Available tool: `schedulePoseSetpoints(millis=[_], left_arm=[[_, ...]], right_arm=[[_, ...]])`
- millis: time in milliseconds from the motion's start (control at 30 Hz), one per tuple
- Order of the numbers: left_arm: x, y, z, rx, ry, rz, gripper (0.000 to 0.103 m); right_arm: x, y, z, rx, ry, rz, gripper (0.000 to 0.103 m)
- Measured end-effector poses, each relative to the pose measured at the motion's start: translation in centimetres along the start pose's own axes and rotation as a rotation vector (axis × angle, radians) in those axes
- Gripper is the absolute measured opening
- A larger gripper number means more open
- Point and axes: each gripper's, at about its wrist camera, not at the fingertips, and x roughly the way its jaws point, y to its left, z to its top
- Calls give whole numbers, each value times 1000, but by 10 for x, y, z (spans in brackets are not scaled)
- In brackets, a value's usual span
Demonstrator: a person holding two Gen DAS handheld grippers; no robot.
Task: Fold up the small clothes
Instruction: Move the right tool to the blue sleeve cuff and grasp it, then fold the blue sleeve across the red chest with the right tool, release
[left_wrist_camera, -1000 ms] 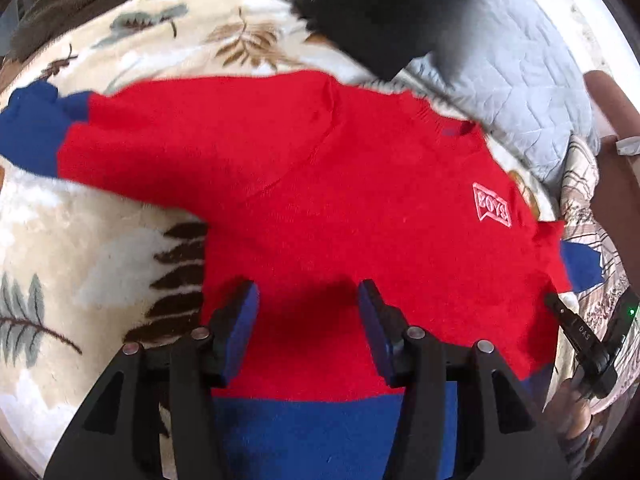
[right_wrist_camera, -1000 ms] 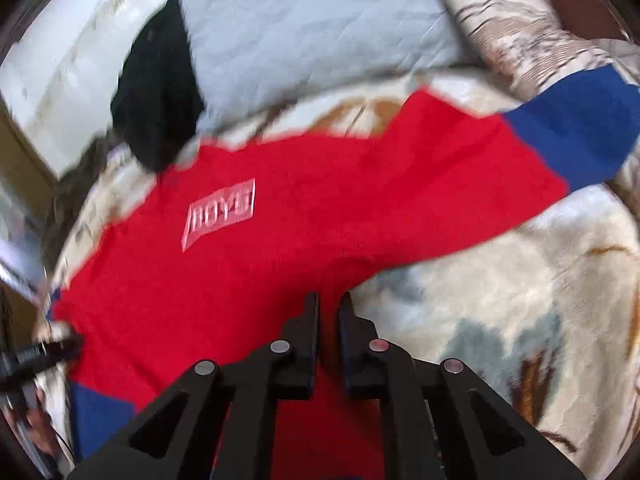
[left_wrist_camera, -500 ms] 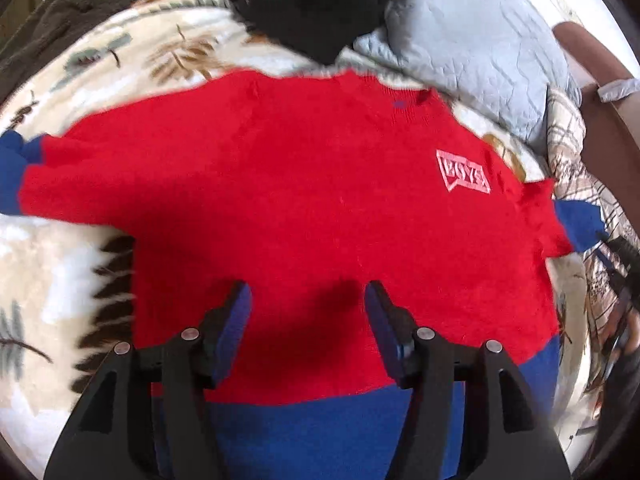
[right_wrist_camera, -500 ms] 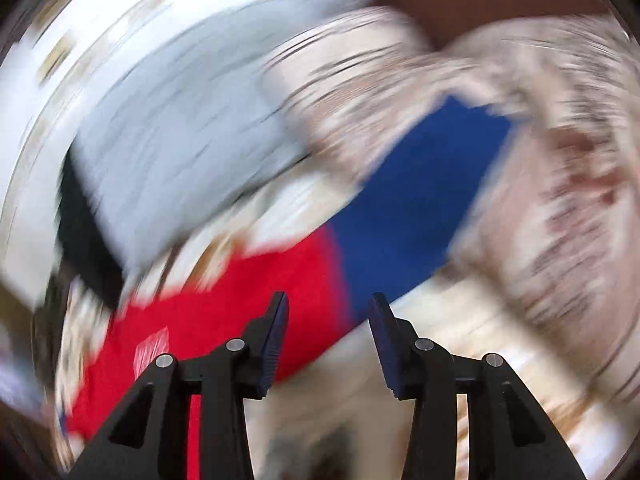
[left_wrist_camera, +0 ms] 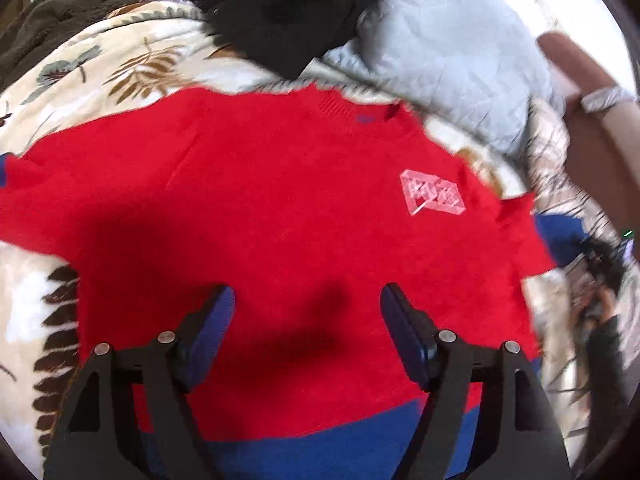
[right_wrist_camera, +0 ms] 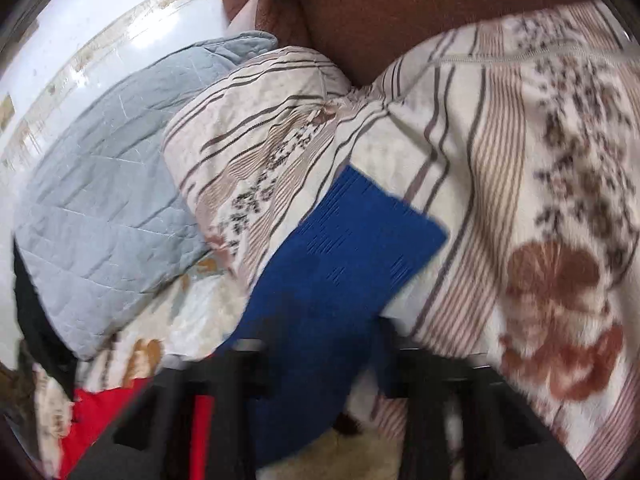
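Note:
A small red sweater (left_wrist_camera: pixel 280 200) with a blue hem, blue cuffs and a pale chest logo (left_wrist_camera: pixel 432 196) lies flat, front up, on a leaf-patterned blanket (left_wrist_camera: pixel 100 72). My left gripper (left_wrist_camera: pixel 306 316) hovers open and empty over the sweater's lower body. In the right wrist view, the sweater's blue cuff (right_wrist_camera: pixel 340 264) lies on a striped floral quilt, and my right gripper (right_wrist_camera: pixel 320 364) is open and blurred, its fingers on either side of the cuff's near end. A bit of the red sleeve (right_wrist_camera: pixel 104 412) shows at lower left.
A grey quilted pillow (left_wrist_camera: pixel 448 48) and a black garment (left_wrist_camera: pixel 280 12) lie beyond the sweater's collar. A dark fleece (left_wrist_camera: pixel 72 12) lies far left. A striped floral quilt (right_wrist_camera: pixel 540 200) lies under the cuff, with a brown headboard (right_wrist_camera: pixel 420 4) behind.
My right gripper let go of the sweater, opened, and swung out along the sleeve to the blue cuff. My left gripper opened wider and shifted right over the sweater's body.

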Motion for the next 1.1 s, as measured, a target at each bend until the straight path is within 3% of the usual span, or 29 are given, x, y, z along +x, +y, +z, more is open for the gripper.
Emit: schedulePoseSetpoints(millis=[167, 433, 733, 1100], left_arm=[[-6, -2, 8, 5, -70, -39, 75], [20, 14, 16, -55, 8, -53, 75], [14, 24, 21, -91, 42, -107, 75], [-14, 65, 37, -218, 9, -177, 75]], right_arm=[[-18, 1, -1, -3, -41, 41, 6], [-58, 70, -22, -153, -44, 205, 6], [-78, 178, -91, -295, 96, 399, 6], [-89, 297, -193, -467, 287, 541, 6]])
